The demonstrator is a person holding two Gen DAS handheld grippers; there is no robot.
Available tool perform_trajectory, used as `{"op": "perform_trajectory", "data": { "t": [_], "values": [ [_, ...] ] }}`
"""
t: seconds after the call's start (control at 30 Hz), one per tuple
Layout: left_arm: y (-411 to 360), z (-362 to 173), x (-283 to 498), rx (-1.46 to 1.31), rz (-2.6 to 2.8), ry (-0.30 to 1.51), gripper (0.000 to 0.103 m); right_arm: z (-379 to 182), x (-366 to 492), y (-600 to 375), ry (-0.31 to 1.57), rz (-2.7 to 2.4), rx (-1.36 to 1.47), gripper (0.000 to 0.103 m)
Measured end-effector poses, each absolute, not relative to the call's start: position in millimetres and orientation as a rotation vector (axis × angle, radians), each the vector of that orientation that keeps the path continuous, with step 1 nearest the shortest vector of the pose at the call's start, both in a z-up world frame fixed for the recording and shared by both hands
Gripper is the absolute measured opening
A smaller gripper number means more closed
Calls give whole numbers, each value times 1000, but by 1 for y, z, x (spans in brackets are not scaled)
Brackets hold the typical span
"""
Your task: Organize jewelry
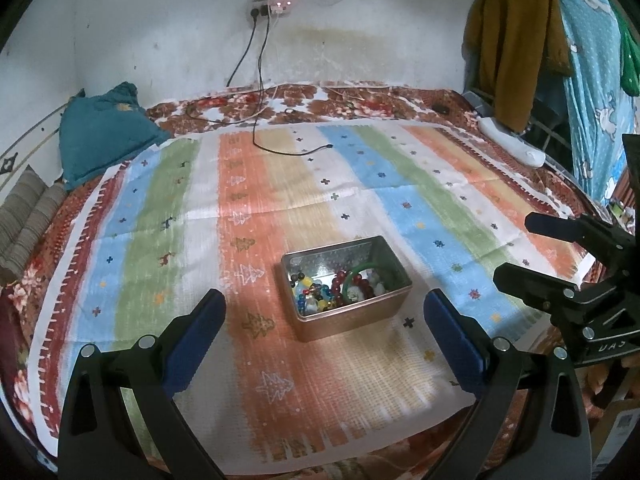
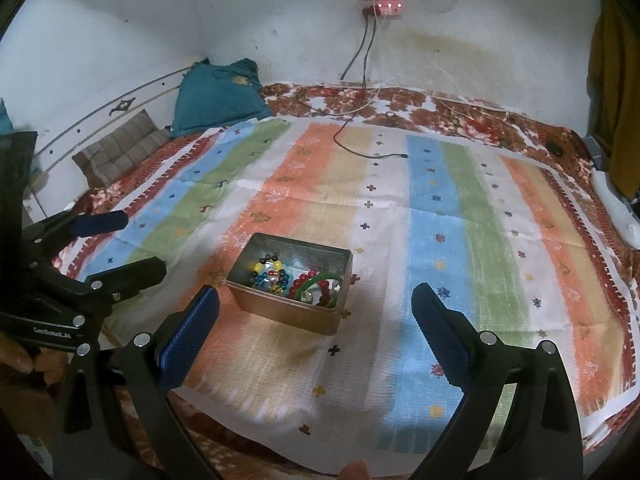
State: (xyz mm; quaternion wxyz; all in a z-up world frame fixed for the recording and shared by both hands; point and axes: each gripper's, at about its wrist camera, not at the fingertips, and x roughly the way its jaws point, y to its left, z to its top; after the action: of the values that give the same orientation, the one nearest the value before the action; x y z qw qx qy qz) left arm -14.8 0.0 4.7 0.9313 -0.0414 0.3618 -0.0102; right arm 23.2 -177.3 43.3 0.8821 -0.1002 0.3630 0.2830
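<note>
A gold metal tin [image 1: 352, 322] stands open on the striped cloth [image 1: 280, 200]. It holds bead bracelets [image 1: 316, 292], a dark red bead bracelet and a green bangle [image 1: 368, 270]. My left gripper [image 1: 326, 308] is open and empty, its blue pads on either side of the tin, held back from it. In the right wrist view the tin [image 2: 288, 314] sits ahead and left of centre, with the green bangle [image 2: 320, 280] inside. My right gripper [image 2: 316, 308] is open and empty, short of the tin. Each gripper shows in the other's view, the right [image 1: 516, 252] and the left [image 2: 144, 244].
The cloth lies on a bed with a floral sheet [image 1: 360, 98]. A teal pillow [image 1: 104, 128] and a striped cushion [image 1: 24, 216] lie at the left. Black charger cables [image 1: 280, 148] trail from a wall socket onto the cloth. Clothes [image 1: 516, 44] hang at the right, above a white power strip [image 1: 512, 142].
</note>
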Motion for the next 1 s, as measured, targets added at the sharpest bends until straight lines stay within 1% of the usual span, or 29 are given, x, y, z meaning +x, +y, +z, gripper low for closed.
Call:
{"op": "perform_trajectory", "data": {
  "t": [0.4, 1.0],
  "values": [
    [0, 8, -16, -75, -24, 729, 97, 43, 24, -180, 781, 619, -155, 98],
    [-2, 8, -16, -76, -27, 725, 97, 42, 21, -177, 766, 611, -177, 98]
  ]
}}
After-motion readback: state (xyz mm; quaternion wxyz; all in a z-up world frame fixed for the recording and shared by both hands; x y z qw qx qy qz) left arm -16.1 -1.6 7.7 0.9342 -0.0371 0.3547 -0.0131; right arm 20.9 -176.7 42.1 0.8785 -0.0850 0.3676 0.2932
